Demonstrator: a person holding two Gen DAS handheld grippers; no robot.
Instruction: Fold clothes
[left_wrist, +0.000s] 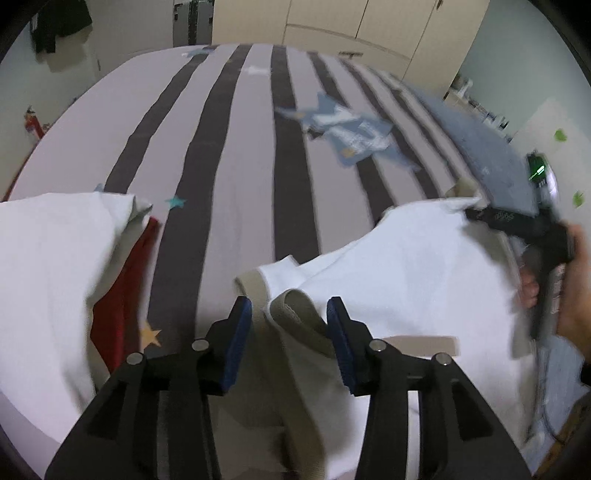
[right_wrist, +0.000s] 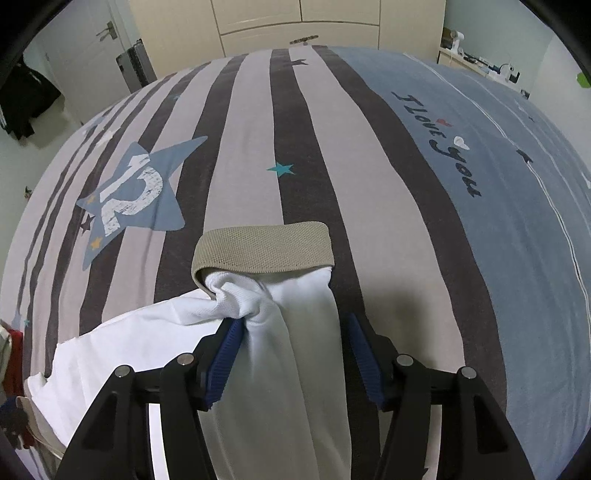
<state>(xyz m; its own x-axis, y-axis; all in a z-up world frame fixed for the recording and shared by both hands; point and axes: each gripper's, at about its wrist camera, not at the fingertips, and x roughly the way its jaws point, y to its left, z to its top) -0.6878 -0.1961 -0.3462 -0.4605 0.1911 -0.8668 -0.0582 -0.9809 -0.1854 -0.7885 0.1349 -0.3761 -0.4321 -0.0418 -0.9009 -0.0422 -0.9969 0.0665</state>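
A white garment (left_wrist: 399, 258) with beige ribbed trim lies over the near edge of the striped bed (left_wrist: 236, 155). My left gripper (left_wrist: 290, 314) is open, its blue pads either side of the beige collar band (left_wrist: 299, 314). My right gripper (right_wrist: 295, 332) is open around a bunched white sleeve (right_wrist: 280, 325) whose beige cuff (right_wrist: 264, 247) lies just ahead of the fingertips. The right gripper also shows in the left wrist view (left_wrist: 476, 214), at the garment's far right corner.
A second white cloth (left_wrist: 48, 266) over a red one (left_wrist: 122, 295) lies at the left. The bedspread has a blue star print (right_wrist: 133, 192) and a blue panel (right_wrist: 498, 184). Wardrobes (right_wrist: 295, 26) stand beyond the bed.
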